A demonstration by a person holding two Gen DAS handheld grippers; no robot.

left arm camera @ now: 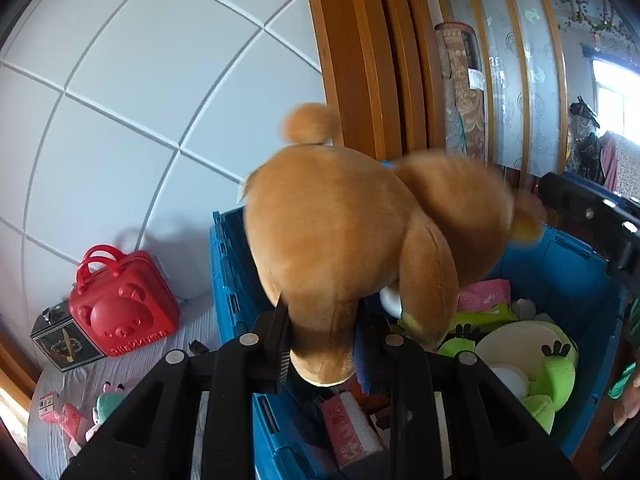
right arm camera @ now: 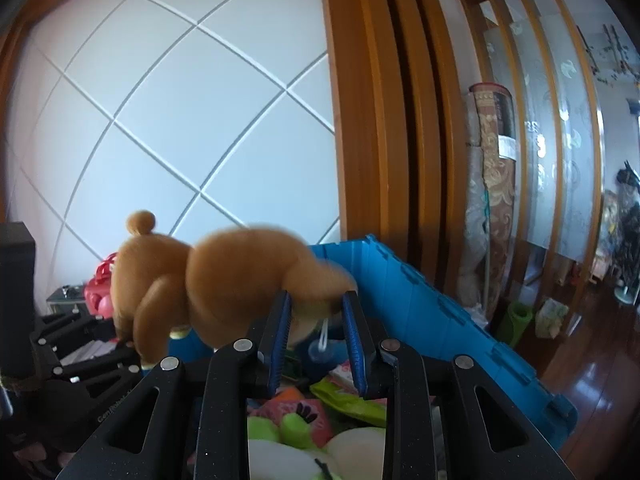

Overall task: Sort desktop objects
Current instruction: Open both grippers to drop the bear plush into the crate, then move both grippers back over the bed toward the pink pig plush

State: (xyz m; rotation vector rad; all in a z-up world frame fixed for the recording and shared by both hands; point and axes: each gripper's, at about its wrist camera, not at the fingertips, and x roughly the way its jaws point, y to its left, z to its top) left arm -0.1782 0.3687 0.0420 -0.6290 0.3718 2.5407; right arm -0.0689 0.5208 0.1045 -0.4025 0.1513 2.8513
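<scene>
Plush bear (left arm camera: 352,236) held over blue crate (left arm camera: 230,276).
Left gripper (left arm camera: 320,344) pinching one limb; right gripper (right arm camera: 316,316) pinching another.

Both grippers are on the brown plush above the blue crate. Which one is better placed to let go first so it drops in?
Probably right. The right gripper pinches only a small end of the plush, already over the crate. The left gripper clamps a thick limb and seems to carry most of the body.

Blue crate (left arm camera: 232,280) open-topped, its floor crowded with a green plush (left arm camera: 532,356) and packets, brown plush (left arm camera: 352,232) hanging over the crate's left rim and blocking that side, wood frame (right arm camera: 360,120) close behind the crate, clear air above its right half.
</scene>
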